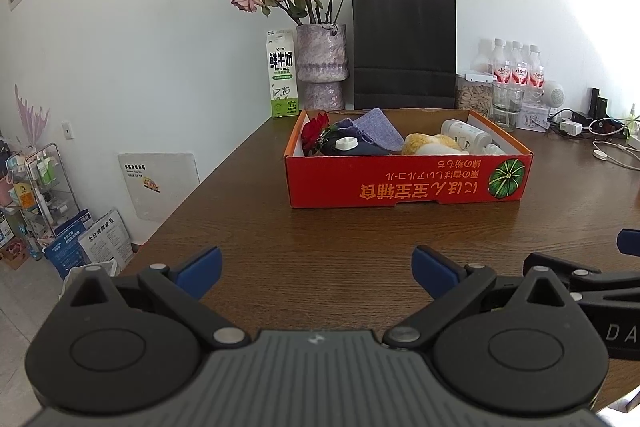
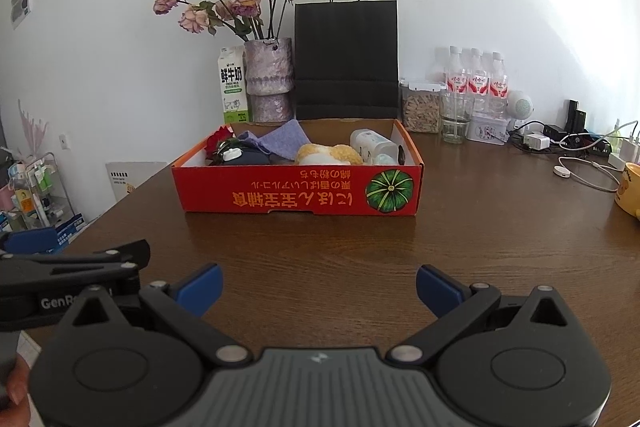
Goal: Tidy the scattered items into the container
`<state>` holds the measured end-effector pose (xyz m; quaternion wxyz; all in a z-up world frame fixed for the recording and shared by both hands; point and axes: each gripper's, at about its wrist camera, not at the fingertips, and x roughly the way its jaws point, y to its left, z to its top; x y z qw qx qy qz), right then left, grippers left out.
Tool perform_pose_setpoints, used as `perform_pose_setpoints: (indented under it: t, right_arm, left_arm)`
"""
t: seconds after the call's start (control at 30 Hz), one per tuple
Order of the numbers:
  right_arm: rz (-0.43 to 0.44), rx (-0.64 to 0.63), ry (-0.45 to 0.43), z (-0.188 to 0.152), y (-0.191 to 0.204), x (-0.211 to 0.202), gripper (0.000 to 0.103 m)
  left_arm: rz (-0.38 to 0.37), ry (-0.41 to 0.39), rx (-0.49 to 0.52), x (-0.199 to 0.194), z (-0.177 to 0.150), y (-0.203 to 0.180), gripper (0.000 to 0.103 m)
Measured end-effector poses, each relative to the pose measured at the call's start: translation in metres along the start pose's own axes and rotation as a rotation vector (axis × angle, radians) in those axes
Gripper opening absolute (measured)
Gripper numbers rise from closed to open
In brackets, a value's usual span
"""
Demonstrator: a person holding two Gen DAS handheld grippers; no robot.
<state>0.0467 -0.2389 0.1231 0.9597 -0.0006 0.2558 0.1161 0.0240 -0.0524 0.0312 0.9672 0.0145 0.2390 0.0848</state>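
Note:
A red cardboard box (image 1: 404, 183) (image 2: 296, 191) stands on the brown wooden table (image 1: 320, 239). Inside it lie a red rose (image 1: 314, 133), a purple cloth (image 1: 378, 133), a dark item with a white cap (image 1: 346, 145), a yellow and white plush (image 1: 430, 145) and a white bottle (image 1: 464, 135). My left gripper (image 1: 316, 269) is open and empty, low over the table in front of the box. My right gripper (image 2: 318, 287) is open and empty beside it, also short of the box.
Against the wall stand a milk carton (image 1: 282, 75), a vase of dried roses (image 1: 320, 67), a black paper bag (image 1: 404, 51), a jar, a glass and water bottles (image 1: 516, 67). Chargers and cables (image 2: 576, 155) and a yellow mug (image 2: 630, 191) sit at the right.

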Motion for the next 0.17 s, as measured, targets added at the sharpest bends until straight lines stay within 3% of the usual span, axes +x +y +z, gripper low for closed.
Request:
perform_pose_setpoints:
  t: [0.17]
  right_arm:
    - [0.005,0.002,0.001,-0.0017,-0.0006,0.0006,0.103]
  left_arm:
    - [0.012,-0.012,0.005,-0.0012,-0.0011,-0.0012,0.103]
